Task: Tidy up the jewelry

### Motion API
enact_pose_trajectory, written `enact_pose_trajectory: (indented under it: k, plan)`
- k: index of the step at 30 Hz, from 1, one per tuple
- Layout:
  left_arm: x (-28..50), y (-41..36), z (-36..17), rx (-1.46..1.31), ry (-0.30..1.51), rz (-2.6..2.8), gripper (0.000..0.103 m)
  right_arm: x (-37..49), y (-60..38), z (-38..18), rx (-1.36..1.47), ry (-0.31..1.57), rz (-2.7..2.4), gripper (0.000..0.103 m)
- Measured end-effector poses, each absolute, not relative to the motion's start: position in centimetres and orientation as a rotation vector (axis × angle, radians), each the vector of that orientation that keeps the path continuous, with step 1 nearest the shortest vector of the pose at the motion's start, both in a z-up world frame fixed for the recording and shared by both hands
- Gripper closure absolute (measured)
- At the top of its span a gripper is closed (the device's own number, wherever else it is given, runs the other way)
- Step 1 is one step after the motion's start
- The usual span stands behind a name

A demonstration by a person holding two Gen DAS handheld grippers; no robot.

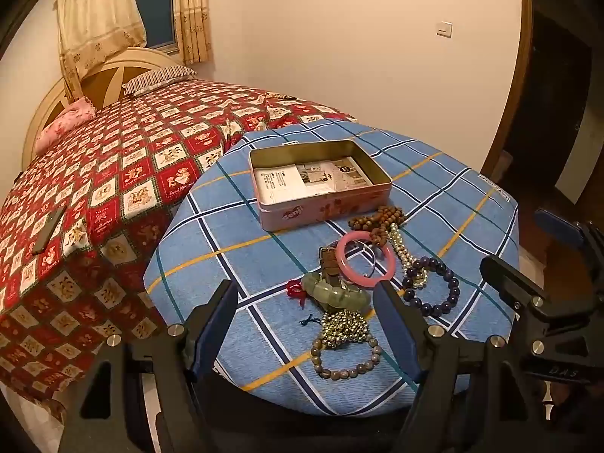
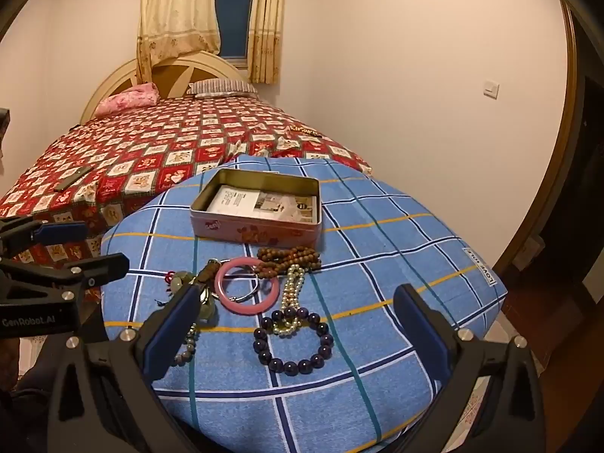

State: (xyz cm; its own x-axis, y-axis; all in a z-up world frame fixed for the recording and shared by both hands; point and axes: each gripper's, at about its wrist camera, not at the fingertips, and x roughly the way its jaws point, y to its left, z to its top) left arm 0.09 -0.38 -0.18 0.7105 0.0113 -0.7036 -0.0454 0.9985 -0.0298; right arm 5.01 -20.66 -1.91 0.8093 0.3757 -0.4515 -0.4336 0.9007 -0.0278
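Observation:
An open pink tin with papers inside sits on a blue checked cushion. In front of it lies a heap of jewelry: brown wooden beads, a pink bangle, a pearl strand, a dark purple bead bracelet, a green jade bracelet, gold beads and a grey bead bracelet. My left gripper is open above the near jewelry. My right gripper is open over the purple bracelet.
The cushion rests at the foot of a bed with a red patterned cover. A dark phone-like object lies on it. A wall stands to the right and a dark wooden door frame beyond it.

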Motion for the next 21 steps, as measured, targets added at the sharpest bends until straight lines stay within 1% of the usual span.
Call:
enact_pose_trajectory:
  k: [21]
  plan:
    - [0.14, -0.28, -0.15, -0.036, 0.775, 0.04, 0.029, 5.51, -20.78, -2.5, -0.13, 0.47, 0.431, 0.0]
